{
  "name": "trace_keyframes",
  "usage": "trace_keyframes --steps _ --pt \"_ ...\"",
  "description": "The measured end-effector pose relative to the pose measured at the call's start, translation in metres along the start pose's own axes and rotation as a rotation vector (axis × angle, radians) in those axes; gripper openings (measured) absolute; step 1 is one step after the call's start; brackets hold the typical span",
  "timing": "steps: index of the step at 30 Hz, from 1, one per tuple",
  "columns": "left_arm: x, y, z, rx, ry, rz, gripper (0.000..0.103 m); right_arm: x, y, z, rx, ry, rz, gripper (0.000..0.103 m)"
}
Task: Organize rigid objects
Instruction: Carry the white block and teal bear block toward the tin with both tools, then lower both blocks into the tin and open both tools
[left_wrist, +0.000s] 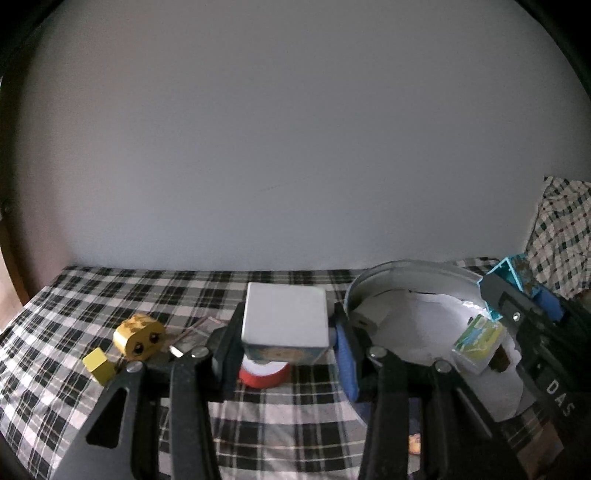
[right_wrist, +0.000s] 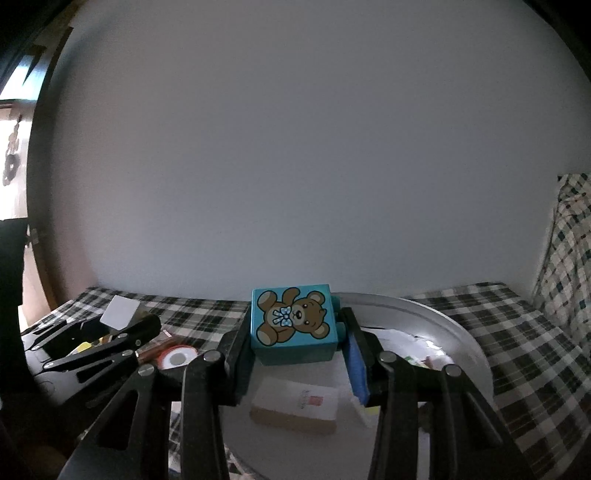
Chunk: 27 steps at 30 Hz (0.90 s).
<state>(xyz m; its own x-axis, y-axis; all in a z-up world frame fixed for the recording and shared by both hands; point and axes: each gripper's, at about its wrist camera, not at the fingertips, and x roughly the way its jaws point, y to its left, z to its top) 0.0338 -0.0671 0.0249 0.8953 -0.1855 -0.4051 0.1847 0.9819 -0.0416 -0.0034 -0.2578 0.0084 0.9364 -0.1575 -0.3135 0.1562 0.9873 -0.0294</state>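
Teal bear block (right_wrist: 293, 323) clamped in my right claw (right_wrist: 295, 345) above the metal tray (right_wrist: 458, 343), white box (left_wrist: 286, 319) pinched in my left claw (left_wrist: 284, 341) over the bed: I'd lower both level and release gently.

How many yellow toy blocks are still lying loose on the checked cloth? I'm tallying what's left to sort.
2. A rounded yellow block with eyes lies left of the left gripper; a small plain yellow block sits just in front of it, further left. The grippers' frames may hide others.
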Motion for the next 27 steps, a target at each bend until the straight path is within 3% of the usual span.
trace_keyframes --steps 27 --pt "0.029 -0.079 0.017 0.044 0.035 -0.132 0.042 0.017 -0.077 0.017 0.096 -0.005 -0.174 0.045"
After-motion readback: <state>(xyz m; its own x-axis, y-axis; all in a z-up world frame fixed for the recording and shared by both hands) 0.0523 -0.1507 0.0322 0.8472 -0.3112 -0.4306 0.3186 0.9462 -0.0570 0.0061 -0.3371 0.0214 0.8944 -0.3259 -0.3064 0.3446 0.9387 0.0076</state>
